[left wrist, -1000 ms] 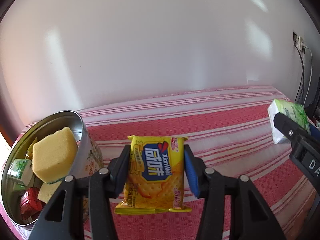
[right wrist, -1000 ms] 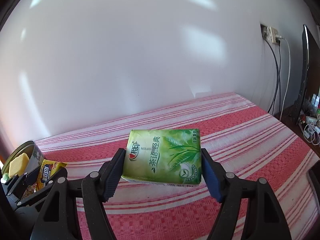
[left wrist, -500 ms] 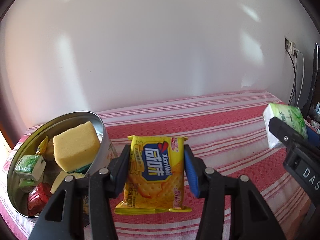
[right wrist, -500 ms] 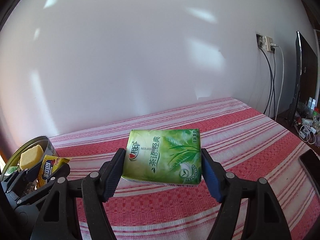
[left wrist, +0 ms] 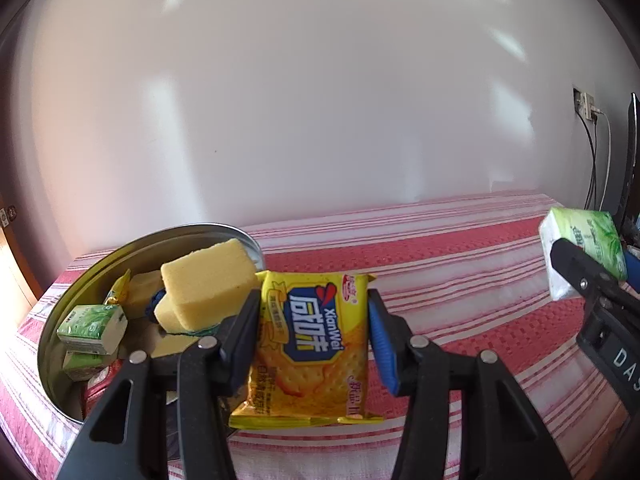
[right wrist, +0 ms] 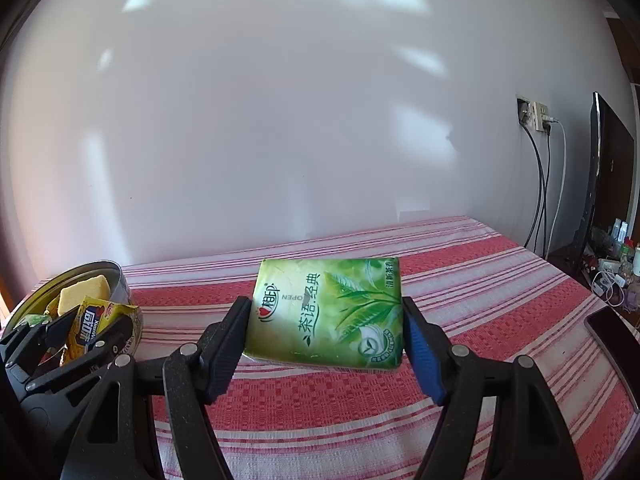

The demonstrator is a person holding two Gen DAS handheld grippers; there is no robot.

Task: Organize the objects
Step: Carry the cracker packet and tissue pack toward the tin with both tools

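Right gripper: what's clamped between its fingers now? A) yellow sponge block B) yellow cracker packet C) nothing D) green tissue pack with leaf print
D: the right gripper is shut on the green tissue pack with leaf print; the yellow cracker packet sits in the left gripper.

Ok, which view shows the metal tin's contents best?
The left wrist view: the metal tin sits close, open side towards the camera, showing yellow sponge blocks and small green packs. The right wrist view catches it only small at the left edge, partly behind the left gripper.
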